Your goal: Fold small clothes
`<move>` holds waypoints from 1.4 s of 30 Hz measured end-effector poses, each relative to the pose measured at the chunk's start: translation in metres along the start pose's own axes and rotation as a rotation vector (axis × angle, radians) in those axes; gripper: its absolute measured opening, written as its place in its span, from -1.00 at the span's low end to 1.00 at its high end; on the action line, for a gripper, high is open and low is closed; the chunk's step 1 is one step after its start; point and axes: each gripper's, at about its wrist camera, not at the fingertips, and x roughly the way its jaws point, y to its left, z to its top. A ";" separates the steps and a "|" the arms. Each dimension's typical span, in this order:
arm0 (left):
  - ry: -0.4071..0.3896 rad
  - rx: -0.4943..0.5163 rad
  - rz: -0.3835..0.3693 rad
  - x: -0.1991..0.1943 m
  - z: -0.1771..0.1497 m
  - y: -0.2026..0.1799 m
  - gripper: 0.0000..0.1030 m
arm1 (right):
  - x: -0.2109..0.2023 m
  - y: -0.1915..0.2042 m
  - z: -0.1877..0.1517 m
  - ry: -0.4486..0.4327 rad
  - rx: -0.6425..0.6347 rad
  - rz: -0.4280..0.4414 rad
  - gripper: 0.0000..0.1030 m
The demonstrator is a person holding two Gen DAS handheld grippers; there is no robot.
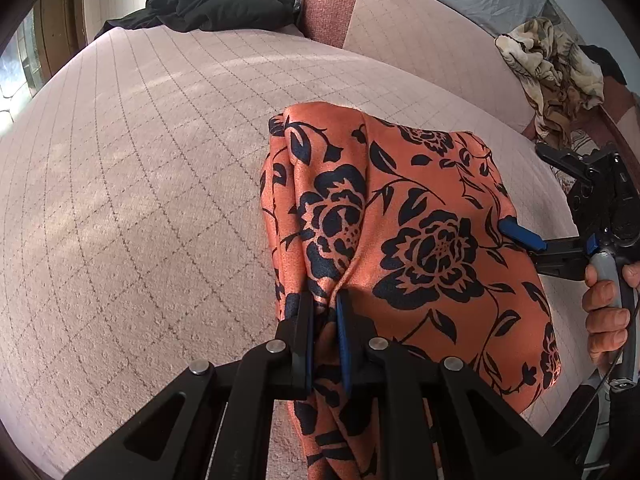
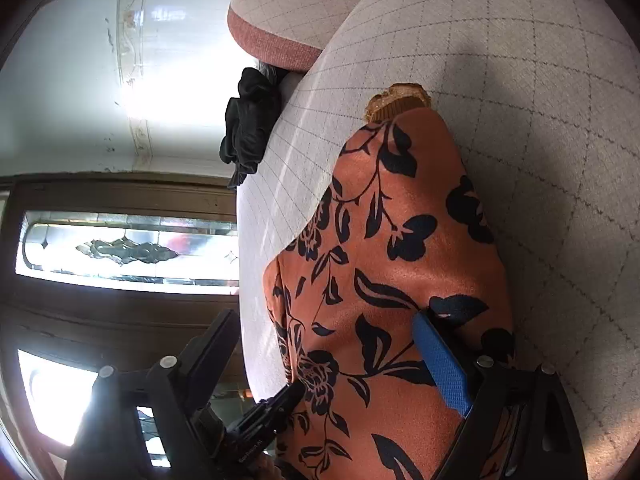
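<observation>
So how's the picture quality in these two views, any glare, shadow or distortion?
Left wrist view: fisheye bends the quilted sofa surface into a dome; window glare at top left; the orange floral garment is sharp. Right wrist view: the picture is rolled sideways, the white wall is blown out, and a shadow crosses the cushion beyond the garment.

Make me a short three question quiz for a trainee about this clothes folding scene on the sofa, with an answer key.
1. True or false: the left gripper is shut on the orange floral garment.
2. Are the right gripper jaws spread wide or pinched together?
3. Multiple choice: what lies at the far end of the pink quilted sofa seat? A) a black garment B) a white towel C) a pair of shoes

Key:
1. True; its pads pinch a bunched fold.
2. Spread wide, one blue pad lying on the cloth, nothing gripped.
3. A, the black garment.
</observation>
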 end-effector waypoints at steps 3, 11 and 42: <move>0.001 0.000 -0.006 0.001 0.000 0.001 -0.75 | -0.030 0.016 -0.015 -0.066 -0.070 0.016 0.75; -0.007 -0.006 -0.004 0.000 -0.002 0.000 -0.75 | -0.063 -0.028 -0.064 -0.010 -0.043 -0.098 0.74; -0.033 0.030 0.019 -0.003 0.000 -0.004 -0.74 | -0.011 0.039 -0.029 -0.004 -0.218 -0.193 0.68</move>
